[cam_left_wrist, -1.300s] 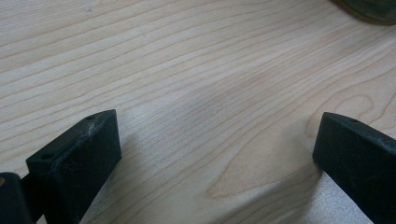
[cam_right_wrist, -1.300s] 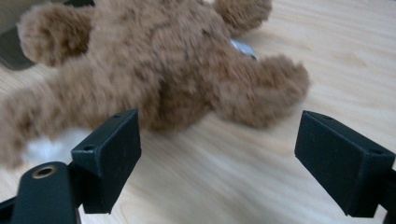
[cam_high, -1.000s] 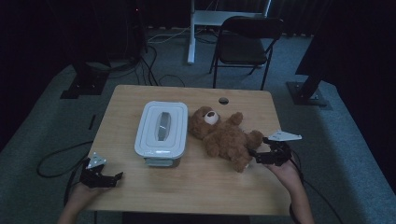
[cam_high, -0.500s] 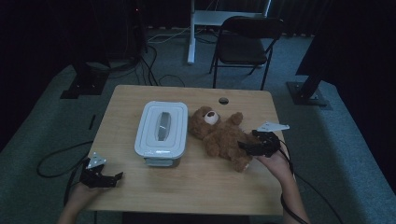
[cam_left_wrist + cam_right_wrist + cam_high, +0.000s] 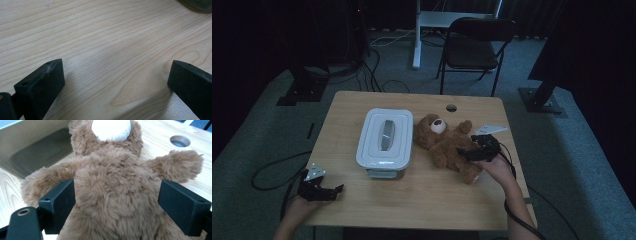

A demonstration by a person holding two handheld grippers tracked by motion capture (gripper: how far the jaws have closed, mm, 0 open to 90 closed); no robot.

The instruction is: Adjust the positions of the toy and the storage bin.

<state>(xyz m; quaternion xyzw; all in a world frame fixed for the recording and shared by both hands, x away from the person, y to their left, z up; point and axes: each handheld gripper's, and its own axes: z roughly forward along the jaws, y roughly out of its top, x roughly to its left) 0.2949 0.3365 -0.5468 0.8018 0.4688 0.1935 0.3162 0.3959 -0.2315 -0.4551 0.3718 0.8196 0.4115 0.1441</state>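
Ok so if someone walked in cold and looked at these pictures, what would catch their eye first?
Most likely the brown teddy bear lying on its back on the wooden table, with the right hand-held gripper set open around its belly, one jaw on each side. Next to the bear, on its left in the high view, sits a white box with its lid on. The left hand-held gripper rests open at the near left corner, over bare wood.
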